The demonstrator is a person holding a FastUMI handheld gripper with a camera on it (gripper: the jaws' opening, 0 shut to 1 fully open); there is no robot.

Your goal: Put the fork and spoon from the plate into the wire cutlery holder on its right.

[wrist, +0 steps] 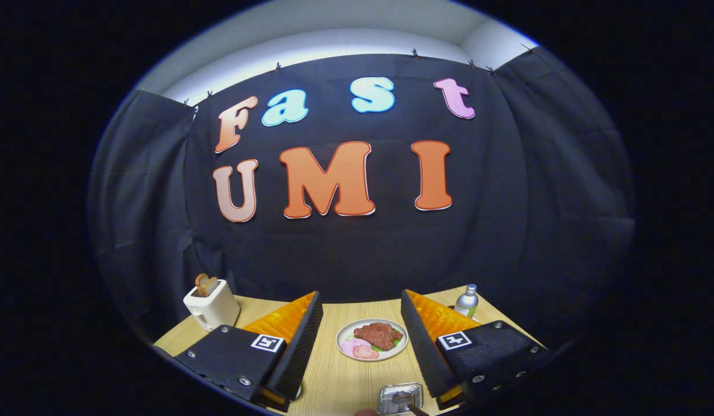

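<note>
My gripper [360, 297] is open and held above the wooden table [333, 375], with nothing between its fingers. Beyond and below the fingers lies a white plate [398, 344] carrying a brown piece of meat and pink slices. I make out no fork or spoon on it. Nearer to me, low between the fingers, stands the silvery wire cutlery holder [399, 397]. A dark utensil handle [413, 408] seems to stick out of it; I cannot tell which utensil it is.
A white toaster [211, 305] with toast in its slot stands at the table's back left, past the left finger. A small silver bottle [466, 300] with a green label stands at the back right. Black cloth walls close the table's far side.
</note>
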